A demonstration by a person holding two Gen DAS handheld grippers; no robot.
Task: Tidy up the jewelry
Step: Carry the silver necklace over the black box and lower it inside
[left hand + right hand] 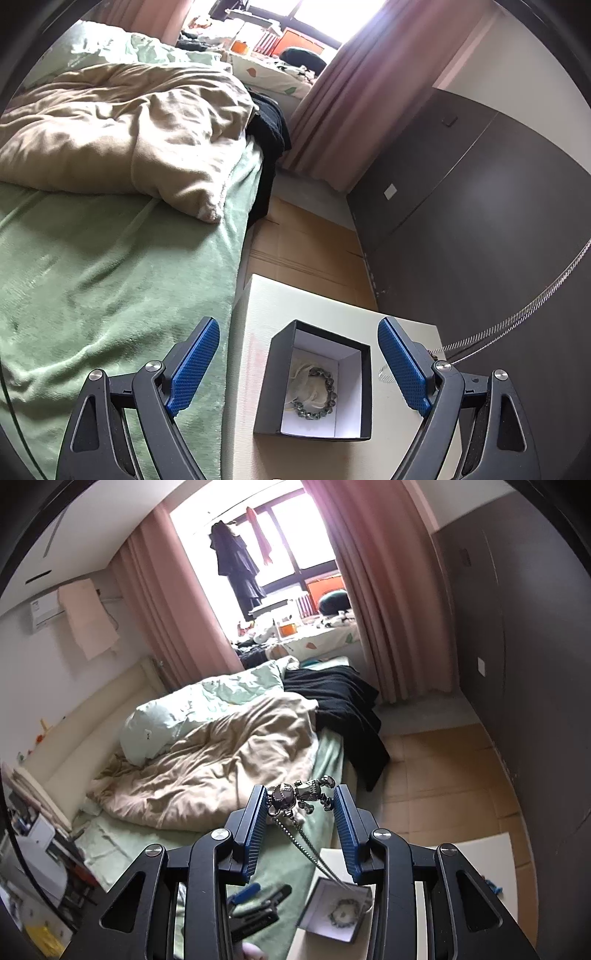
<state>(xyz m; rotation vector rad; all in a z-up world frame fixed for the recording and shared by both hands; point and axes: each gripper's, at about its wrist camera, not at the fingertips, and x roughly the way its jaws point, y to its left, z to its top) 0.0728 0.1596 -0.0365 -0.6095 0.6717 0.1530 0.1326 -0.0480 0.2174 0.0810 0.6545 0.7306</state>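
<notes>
Right gripper (pixel 300 798) jaws clamp a silver robot-figure pendant (pixel 301 794) trailing its chain (pixel 310 849); left gripper (pixel 298 341) jaws gape wide over the box (pixel 314 384)

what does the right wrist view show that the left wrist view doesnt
Only the right wrist view shows the bear pendant pinched in the right gripper, plus the air conditioner and hanging clothes.

Only the left wrist view shows the left gripper from behind, open and empty above the box.

Both show the open jewelry box holding the beaded bracelet, the necklace chain, the beige duvet and the pink curtains.
</notes>
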